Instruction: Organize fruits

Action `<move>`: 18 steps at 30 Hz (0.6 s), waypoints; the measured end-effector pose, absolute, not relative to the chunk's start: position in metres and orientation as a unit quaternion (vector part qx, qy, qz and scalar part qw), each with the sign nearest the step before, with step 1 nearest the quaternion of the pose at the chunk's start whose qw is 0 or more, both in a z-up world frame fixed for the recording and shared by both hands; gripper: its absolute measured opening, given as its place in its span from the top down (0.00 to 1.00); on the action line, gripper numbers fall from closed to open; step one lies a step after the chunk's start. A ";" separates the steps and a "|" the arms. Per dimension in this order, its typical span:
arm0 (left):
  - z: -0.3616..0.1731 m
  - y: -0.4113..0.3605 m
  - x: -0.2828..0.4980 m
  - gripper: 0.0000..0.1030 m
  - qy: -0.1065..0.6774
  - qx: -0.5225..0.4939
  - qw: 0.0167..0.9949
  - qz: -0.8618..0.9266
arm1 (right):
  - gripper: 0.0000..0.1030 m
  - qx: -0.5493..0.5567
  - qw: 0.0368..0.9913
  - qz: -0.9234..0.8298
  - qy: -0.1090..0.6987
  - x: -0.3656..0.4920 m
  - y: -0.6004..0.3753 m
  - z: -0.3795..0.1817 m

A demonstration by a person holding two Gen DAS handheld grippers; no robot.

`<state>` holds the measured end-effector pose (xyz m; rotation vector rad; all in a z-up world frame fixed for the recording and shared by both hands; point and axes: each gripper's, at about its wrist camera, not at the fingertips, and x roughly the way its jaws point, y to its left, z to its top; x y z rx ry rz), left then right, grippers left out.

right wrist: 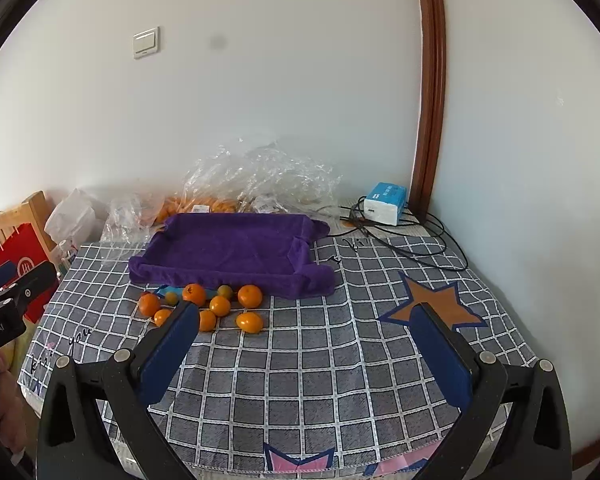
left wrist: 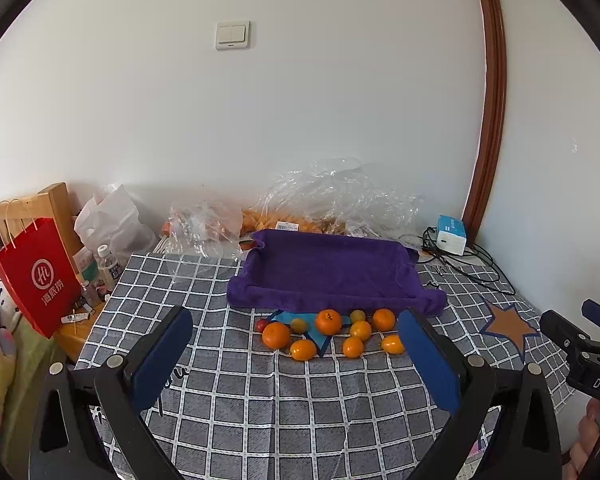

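Several small fruits lie in a cluster on the checked tablecloth: orange tangerines [left wrist: 328, 321] [right wrist: 250, 296], yellow-green ones [left wrist: 299, 325] [right wrist: 225, 291] and a small red one [left wrist: 262, 325]. Just behind them sits a purple cloth-lined tray [left wrist: 324, 272] [right wrist: 228, 248], nothing in it. My left gripper [left wrist: 296, 320] is open and empty, held above the table short of the fruits. My right gripper [right wrist: 306, 316] is open and empty, to the right of the cluster. Each gripper shows at the edge of the other's view.
Crumpled clear plastic bags [left wrist: 332, 196] with more orange fruit lie against the wall behind the tray. A blue-white box [left wrist: 452, 234] with black cables sits back right. A red paper bag [left wrist: 40, 276], bottles and a white bag stand off the table's left edge.
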<state>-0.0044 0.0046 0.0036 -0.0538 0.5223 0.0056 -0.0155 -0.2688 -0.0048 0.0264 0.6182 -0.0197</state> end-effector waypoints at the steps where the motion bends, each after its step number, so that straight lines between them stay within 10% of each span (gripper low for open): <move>1: 0.004 0.005 -0.005 0.00 0.258 -0.027 0.966 0.001 | 0.00 0.013 0.952 -0.011 0.305 -0.015 -0.269 -0.004; 18: 0.001 0.004 -0.009 0.00 0.257 -0.025 0.966 0.003 | 0.00 0.011 0.954 -0.008 0.300 -0.018 -0.267 -0.004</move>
